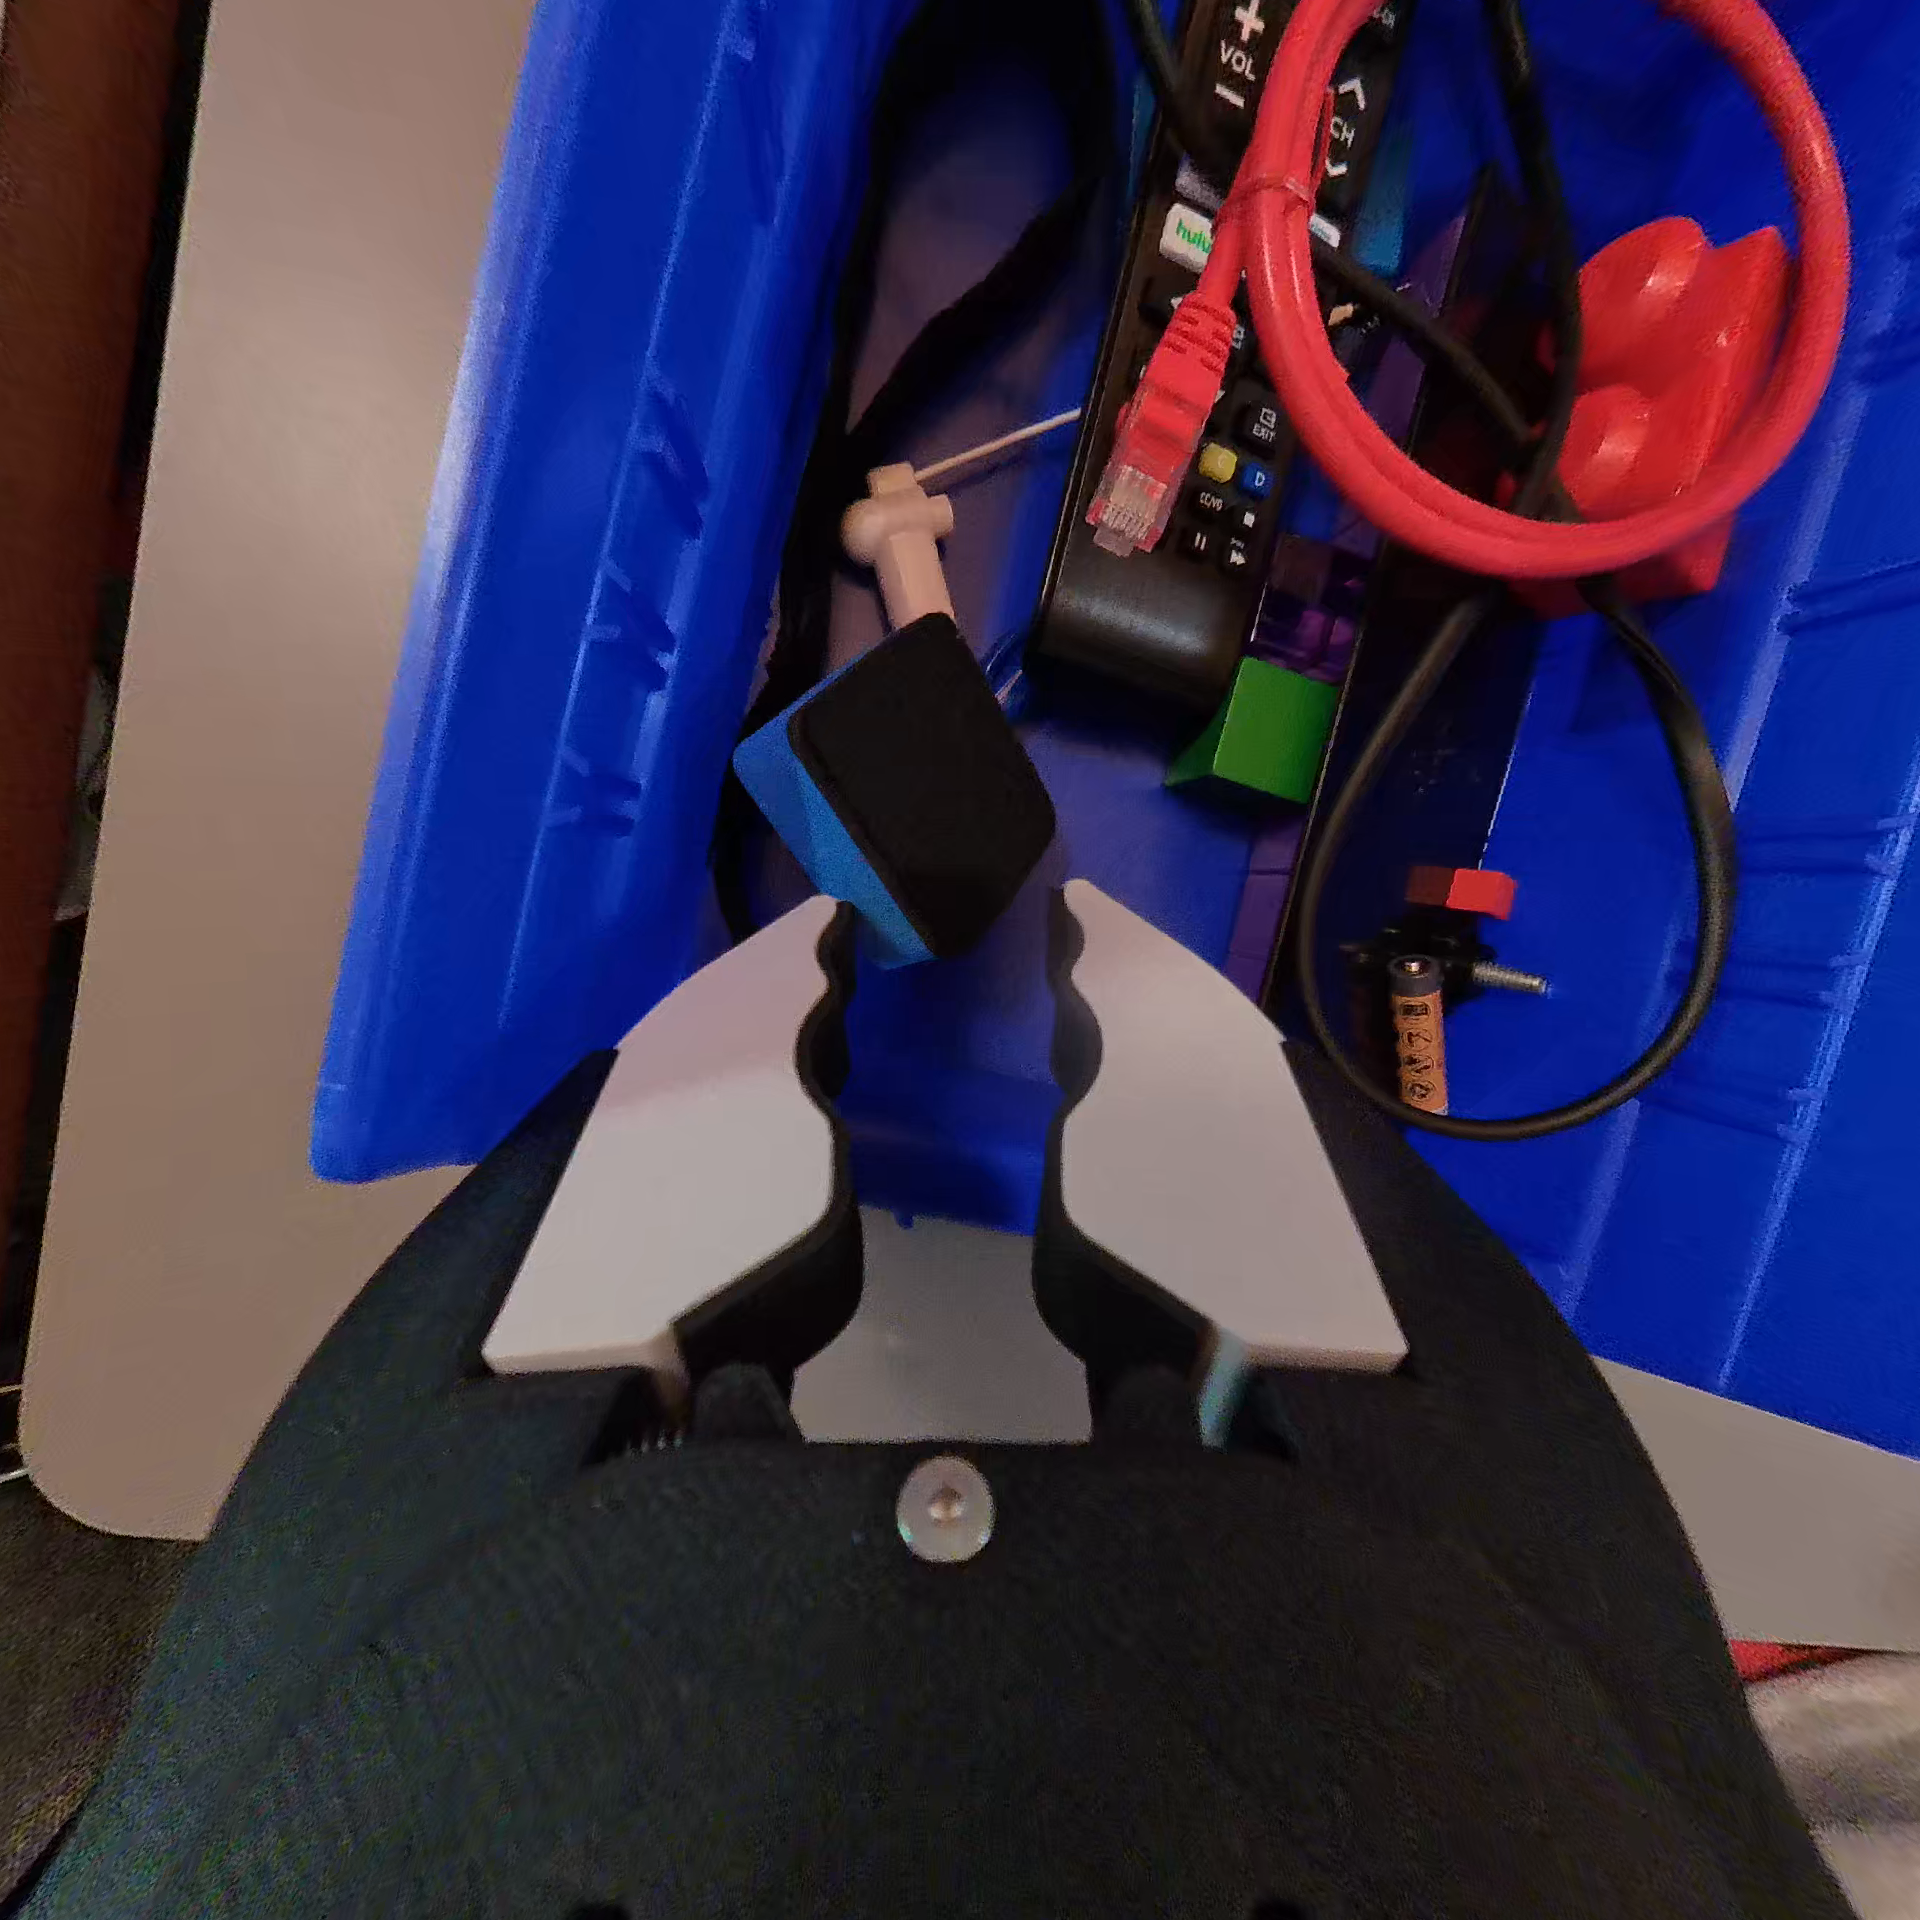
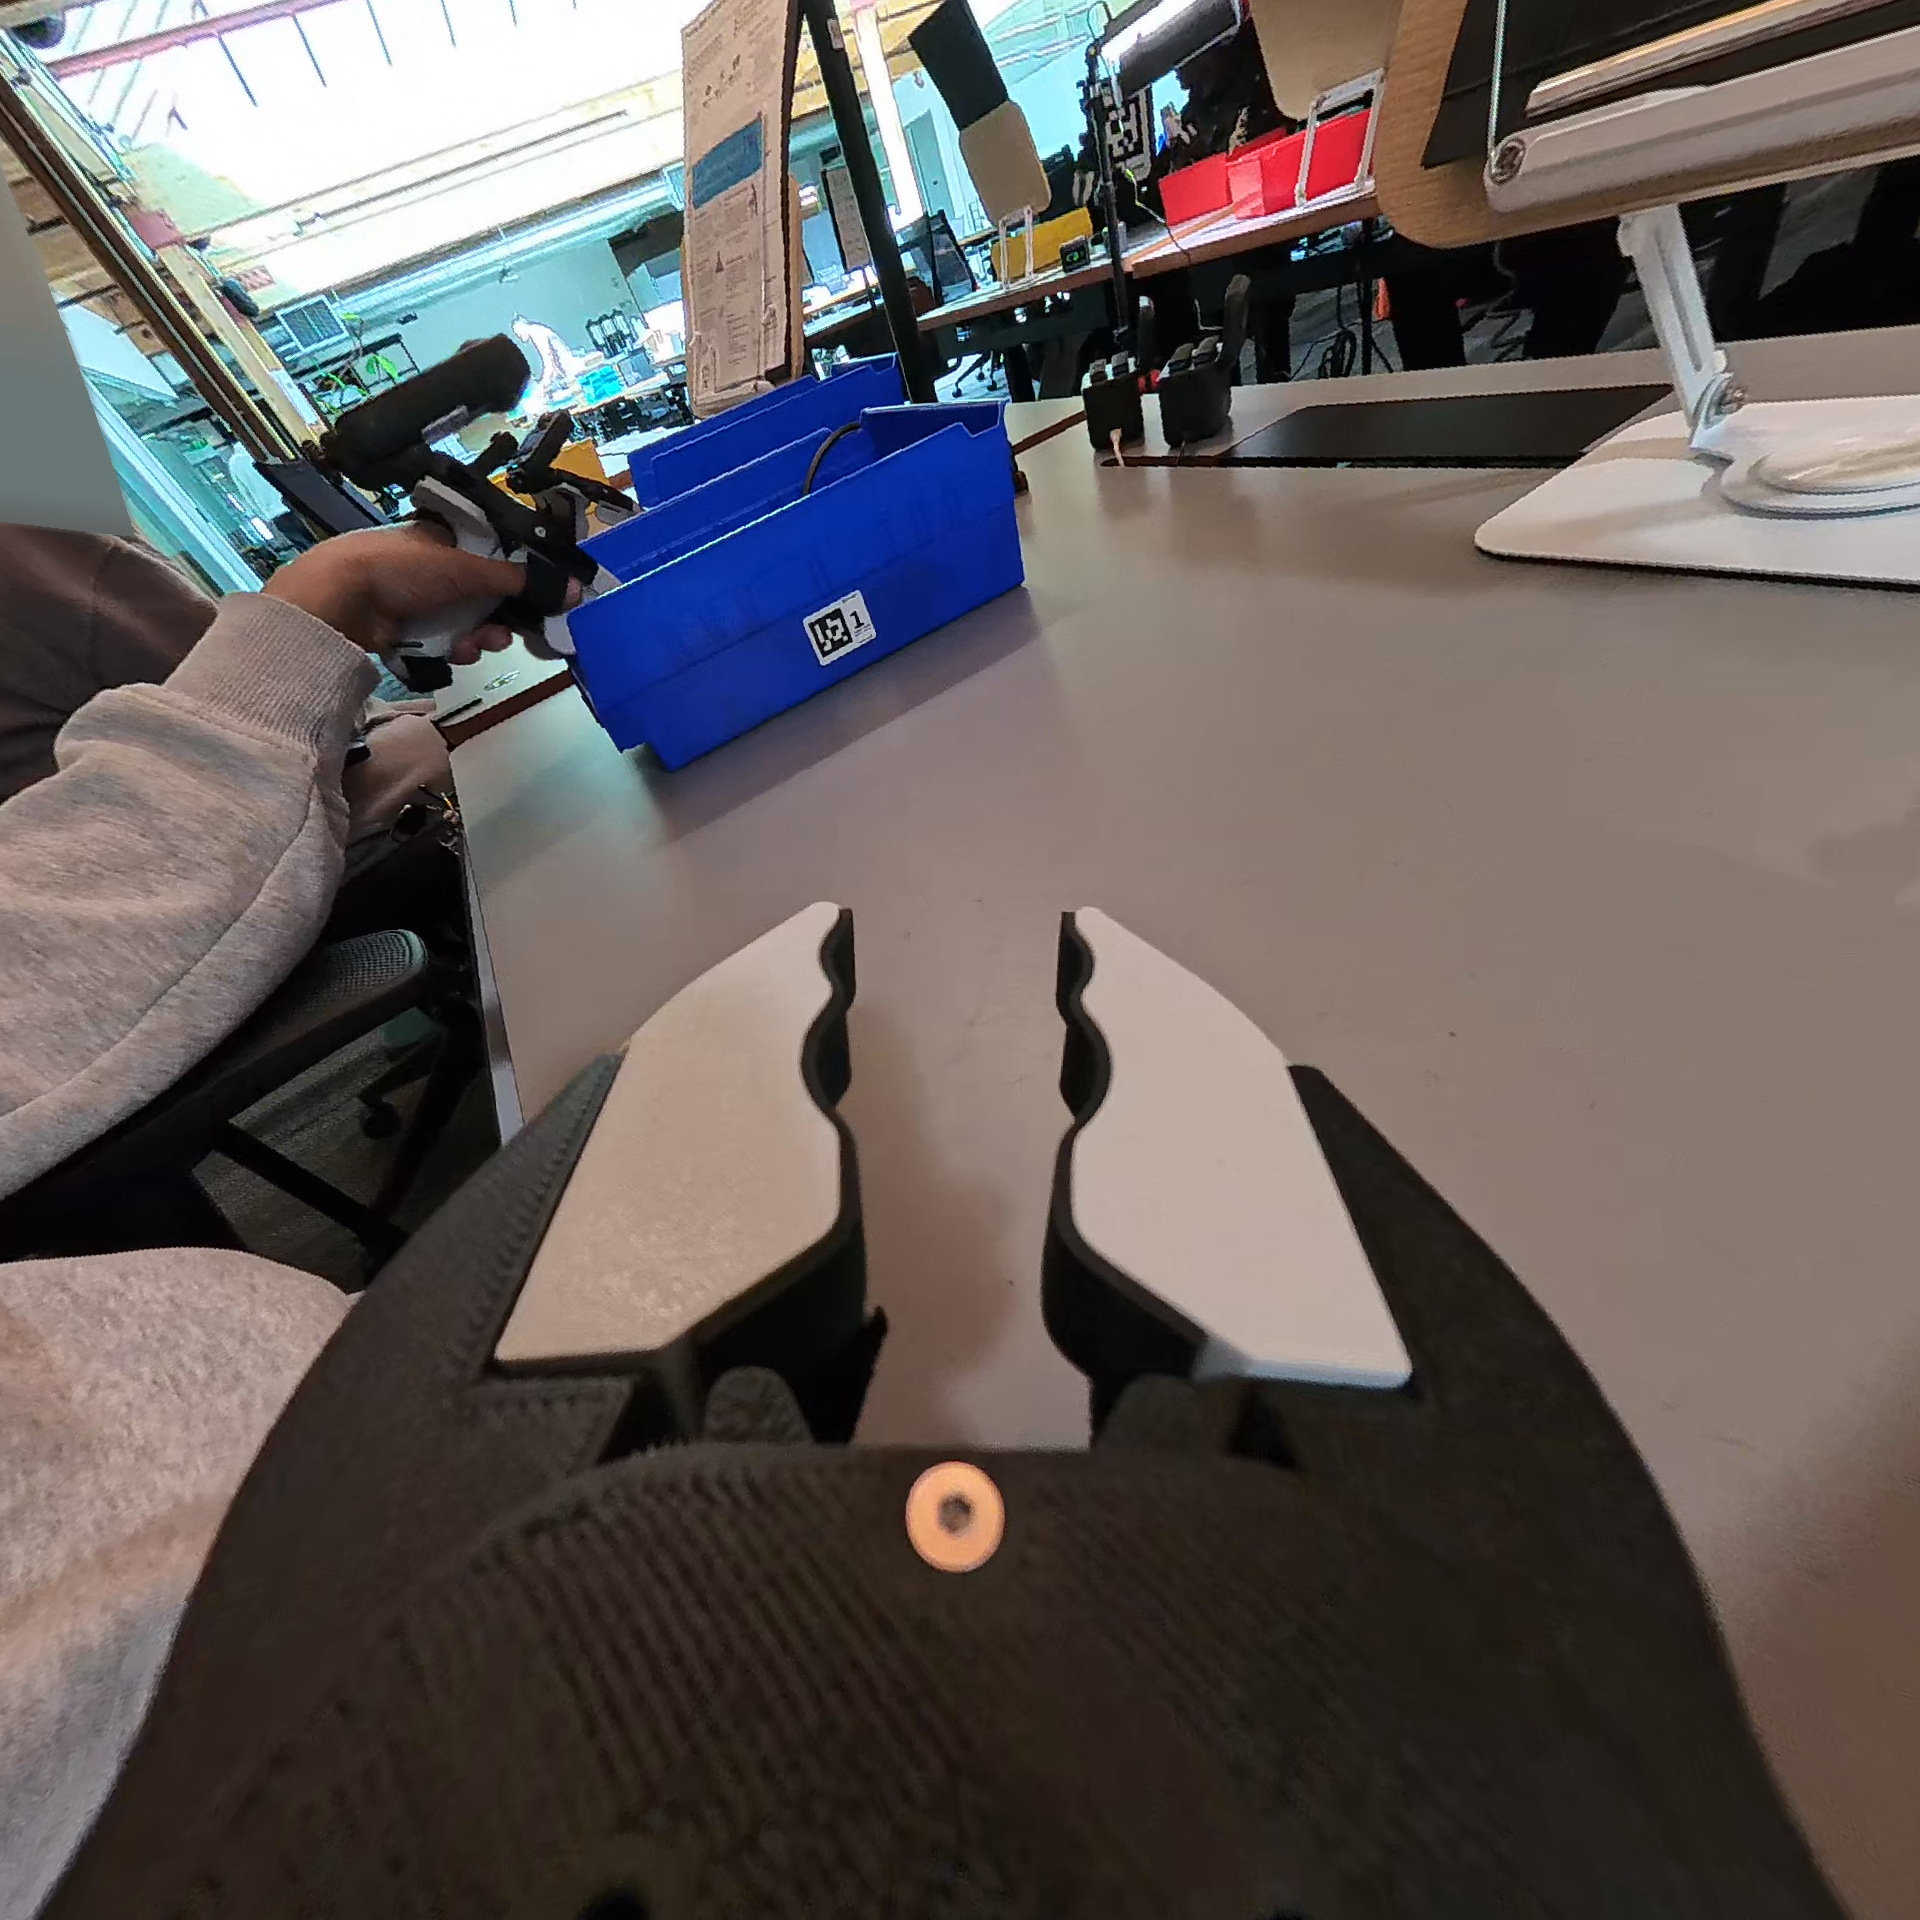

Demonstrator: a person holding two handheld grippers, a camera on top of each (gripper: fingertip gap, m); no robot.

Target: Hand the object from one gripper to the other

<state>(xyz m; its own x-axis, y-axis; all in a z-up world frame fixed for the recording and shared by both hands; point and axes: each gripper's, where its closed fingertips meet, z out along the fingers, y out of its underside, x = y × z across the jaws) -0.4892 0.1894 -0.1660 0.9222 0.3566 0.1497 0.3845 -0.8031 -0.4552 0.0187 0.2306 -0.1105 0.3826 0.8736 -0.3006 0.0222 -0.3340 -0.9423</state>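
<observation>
Blue-and-black eraser block (image 1: 899,795) sits at 12 o'clock just off the left tool (image 1: 951,914) tips, inside the blue bin (image 1: 582,644), long axis tilted toward 11. Left tool narrowly parted, holding nothing; block's lower corner by the left finger, contact unclear. Right tool (image 2: 956,935) empty, similarly parted, over bare counter (image 2: 1351,831), well apart from the bin at 11.

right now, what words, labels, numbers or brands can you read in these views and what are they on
I don't copy out writing; these things bear it.
Black remote in the blue bin: white button markings, one logo button.
Battery: print too small to read.
White sticker on the bin's outer wall: square code and a digit.
Poster at the back: too small to read.
</observation>
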